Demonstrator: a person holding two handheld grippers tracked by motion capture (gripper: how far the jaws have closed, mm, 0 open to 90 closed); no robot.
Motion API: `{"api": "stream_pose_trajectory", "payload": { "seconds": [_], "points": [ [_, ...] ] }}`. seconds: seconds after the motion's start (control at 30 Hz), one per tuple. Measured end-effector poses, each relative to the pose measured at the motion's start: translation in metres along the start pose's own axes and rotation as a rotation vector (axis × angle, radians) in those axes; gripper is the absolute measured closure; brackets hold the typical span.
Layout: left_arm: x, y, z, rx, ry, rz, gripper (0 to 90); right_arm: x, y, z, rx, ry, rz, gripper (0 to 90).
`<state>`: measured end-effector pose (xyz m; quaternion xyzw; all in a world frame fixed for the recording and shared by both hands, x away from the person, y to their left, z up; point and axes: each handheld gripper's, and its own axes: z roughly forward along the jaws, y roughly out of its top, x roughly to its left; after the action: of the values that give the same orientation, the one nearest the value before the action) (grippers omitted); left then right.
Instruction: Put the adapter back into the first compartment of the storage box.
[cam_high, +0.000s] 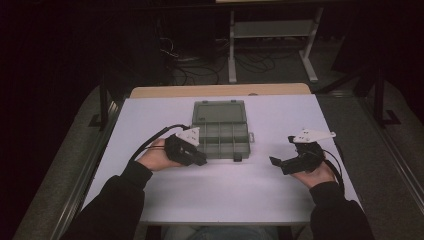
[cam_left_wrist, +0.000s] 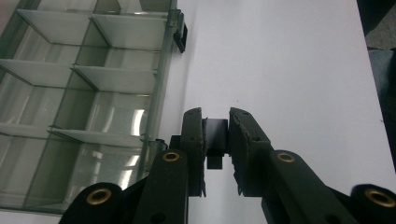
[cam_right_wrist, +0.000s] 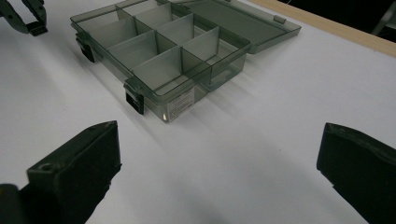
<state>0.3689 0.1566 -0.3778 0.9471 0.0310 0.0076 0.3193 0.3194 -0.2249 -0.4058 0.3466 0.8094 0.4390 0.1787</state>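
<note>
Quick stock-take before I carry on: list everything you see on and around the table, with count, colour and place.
organiser box: one, clear smoky grey, middle of the table, compartments look empty
lid: one, same grey, open and lying flat behind the box
latches: two, black, on the box's front wall; one sits between the left jaws
table: one, white top with a wood strip at the far edge
shelf stand: one, pale, on the floor beyond the table, cables beside it
left hand-held gripper: one, black, at the box's front left corner, closed on a latch
right hand-held gripper: one, black, right of the box, jaws wide apart
sleeves: two, black, near edge
</note>
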Motion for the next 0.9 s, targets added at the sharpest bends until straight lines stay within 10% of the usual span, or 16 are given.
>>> {"api": "stream_pose_trajectory", "payload": {
  "seconds": [0.9],
  "points": [
    [0.028,0.028,-0.040,0.015,0.047,0.023,75.9,0.000,-0.001,0.003,0.011,0.008,-0.007,0.0]
  ]
}}
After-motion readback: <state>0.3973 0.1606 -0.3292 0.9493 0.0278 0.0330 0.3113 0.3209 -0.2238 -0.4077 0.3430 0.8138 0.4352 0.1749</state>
